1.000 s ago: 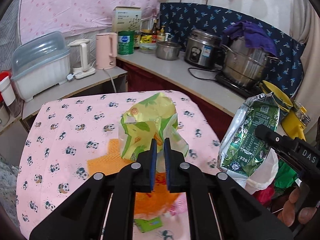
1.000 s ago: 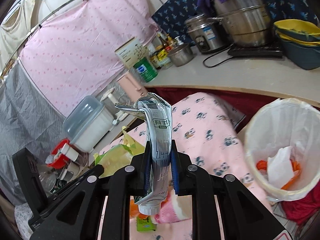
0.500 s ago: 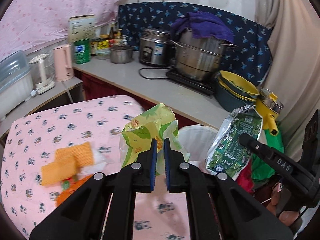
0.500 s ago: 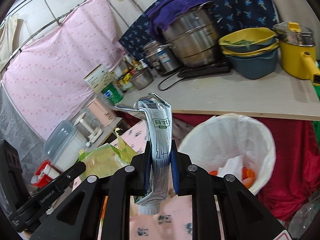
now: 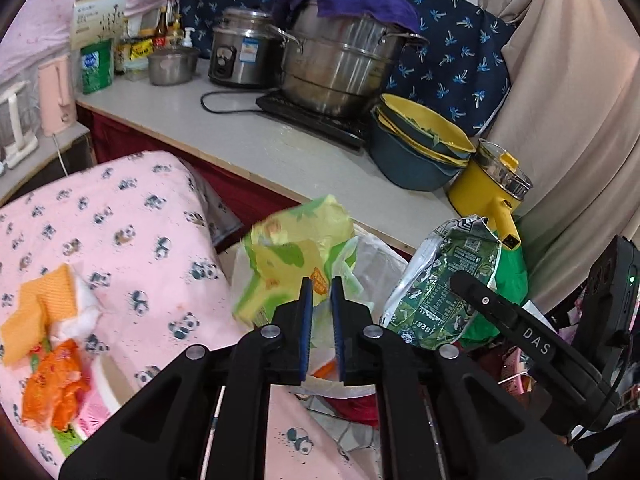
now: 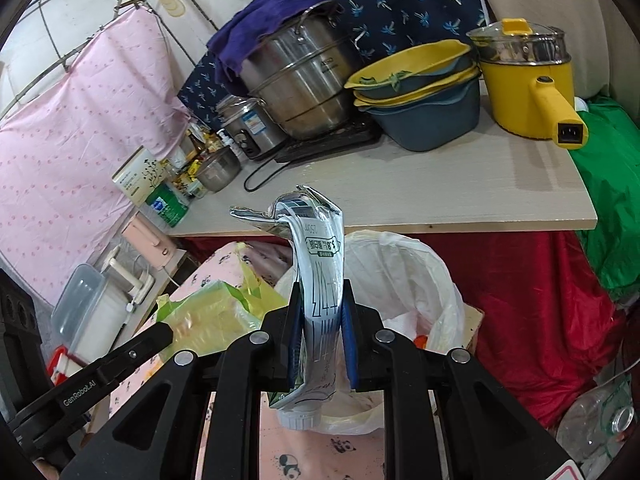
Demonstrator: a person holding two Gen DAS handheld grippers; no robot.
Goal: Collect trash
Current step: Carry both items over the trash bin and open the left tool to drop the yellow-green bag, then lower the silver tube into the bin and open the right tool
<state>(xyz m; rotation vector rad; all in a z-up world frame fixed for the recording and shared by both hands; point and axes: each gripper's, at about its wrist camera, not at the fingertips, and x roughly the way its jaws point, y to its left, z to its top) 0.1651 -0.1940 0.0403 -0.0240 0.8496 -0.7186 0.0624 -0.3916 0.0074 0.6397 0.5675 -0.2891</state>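
My left gripper [image 5: 319, 288] is shut on a crumpled yellow-green wrapper [image 5: 288, 256] and holds it over the near rim of the white-lined trash bin [image 5: 376, 256]. The wrapper also shows in the right wrist view [image 6: 216, 316]. My right gripper [image 6: 319, 312] is shut on a flattened silver-green carton pouch [image 6: 316, 280], held upright over the bin [image 6: 404, 276]; it shows in the left wrist view [image 5: 444, 280] to the right. The bin holds white and orange scraps.
The panda-print pink table [image 5: 120, 224] carries orange sponges [image 5: 36, 304] and an orange wrapper [image 5: 52, 384]. Behind is a counter [image 5: 280, 144] with steel pots, stacked bowls [image 5: 416, 144] and a yellow pot [image 5: 492, 188]. Red cloth [image 6: 528, 312] hangs under it.
Both grippers have swung right from over the table to the trash bin, each still holding its piece of trash. The bin now lies directly beneath them.
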